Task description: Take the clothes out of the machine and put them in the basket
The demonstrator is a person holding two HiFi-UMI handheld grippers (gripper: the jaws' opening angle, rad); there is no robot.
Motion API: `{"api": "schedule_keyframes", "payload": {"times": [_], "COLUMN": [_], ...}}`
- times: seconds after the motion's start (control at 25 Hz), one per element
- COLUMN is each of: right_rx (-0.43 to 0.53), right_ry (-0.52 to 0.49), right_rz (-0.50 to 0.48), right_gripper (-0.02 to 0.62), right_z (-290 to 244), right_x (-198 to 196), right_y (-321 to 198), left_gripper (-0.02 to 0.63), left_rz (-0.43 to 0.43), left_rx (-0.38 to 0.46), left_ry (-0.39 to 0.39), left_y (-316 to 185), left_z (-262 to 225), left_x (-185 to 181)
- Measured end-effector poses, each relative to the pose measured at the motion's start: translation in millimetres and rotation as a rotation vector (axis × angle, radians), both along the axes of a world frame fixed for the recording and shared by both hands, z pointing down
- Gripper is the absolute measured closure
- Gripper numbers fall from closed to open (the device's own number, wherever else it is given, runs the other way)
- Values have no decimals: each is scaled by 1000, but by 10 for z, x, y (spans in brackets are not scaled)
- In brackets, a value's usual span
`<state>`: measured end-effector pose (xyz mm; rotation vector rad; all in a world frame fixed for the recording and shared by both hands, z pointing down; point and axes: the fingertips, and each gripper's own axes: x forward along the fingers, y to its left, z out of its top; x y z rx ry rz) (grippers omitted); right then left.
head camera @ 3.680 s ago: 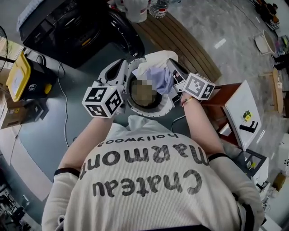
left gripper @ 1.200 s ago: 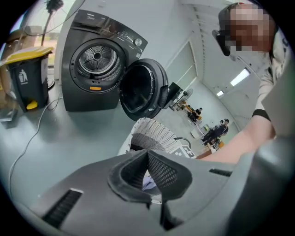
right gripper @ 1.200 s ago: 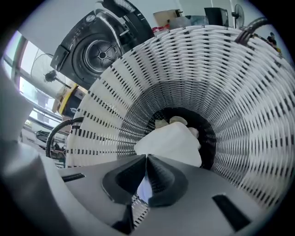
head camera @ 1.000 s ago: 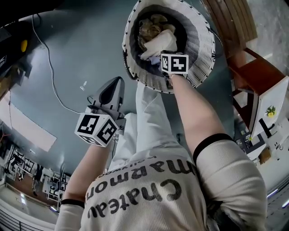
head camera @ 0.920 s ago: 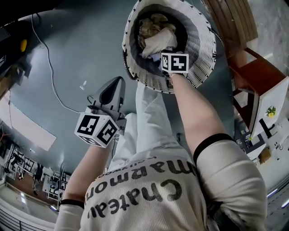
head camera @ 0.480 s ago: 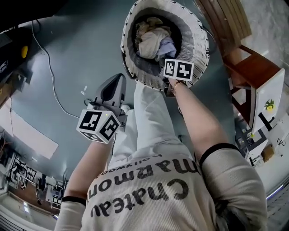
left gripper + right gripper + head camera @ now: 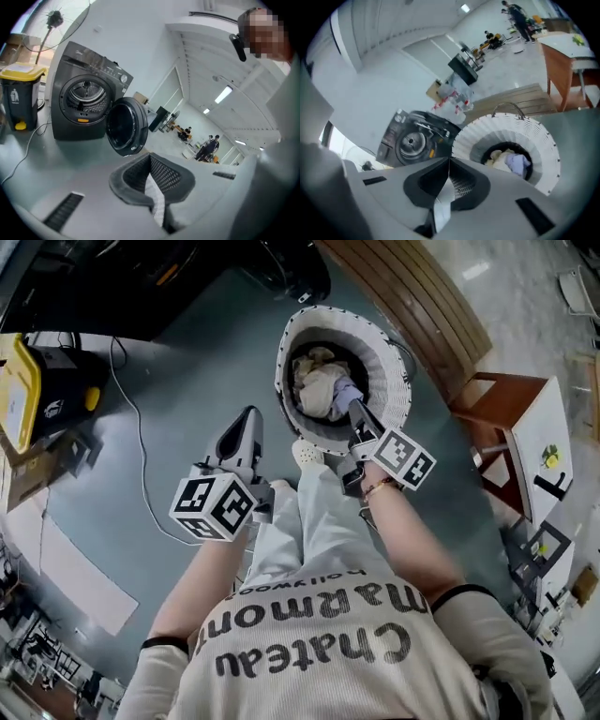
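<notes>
Clothes (image 7: 323, 390) in basket (image 7: 398, 381), upper centre.
We judge machine (image 7: 84, 105) emptied; left gripper (image 7: 247, 416) and right gripper (image 7: 355, 410) clenched, holding nothing.

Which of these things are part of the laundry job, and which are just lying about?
Part of the job:
washing machine, with its door open
white basket
clothes already in the basket
left gripper and right gripper, both shut and empty

Just lying about:
yellow-lidded bin
floor cable
wooden bench
brown table
</notes>
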<state>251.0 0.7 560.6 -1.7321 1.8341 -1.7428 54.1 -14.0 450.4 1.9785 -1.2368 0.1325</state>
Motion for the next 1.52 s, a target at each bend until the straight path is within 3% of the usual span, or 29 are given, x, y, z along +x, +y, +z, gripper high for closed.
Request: {"api": "schedule_keyframes", "payload": {"times": [0.12,0.28,0.72,0.88,1.04,1.24,1.52], "right_rx": [207,422,820,892,904,919,978], "right_ry": [-19,76,391,405,398,421,496], "right_rz": [40,-37,-167,-151,-154,-243,-325], "right_gripper": [565,565,565,565,565,565,566], "right_z": [-804,-1831,-4079,-4457,-4553,-4648,-4767], "right_x": [-102,-331,-797,-740,-669,-631,-414], "right_y": [-140,-71,494,606,514,273,18], "left_gripper": [598,598,598,598,598,598,598], "left_rz": [-8,27,85,64,48,1,5], "left_rx": [119,223,505,569,583,593,621], "left_ry": [36,40,6,8,13,20,22], "left_y": [5,247,915,1008,937,727,474], "left_z": [-499,-1168,-2917,-3233,-3332,-3470,-3539], "left_x": [-150,-291,-493,-516,-425,-305,89]}}
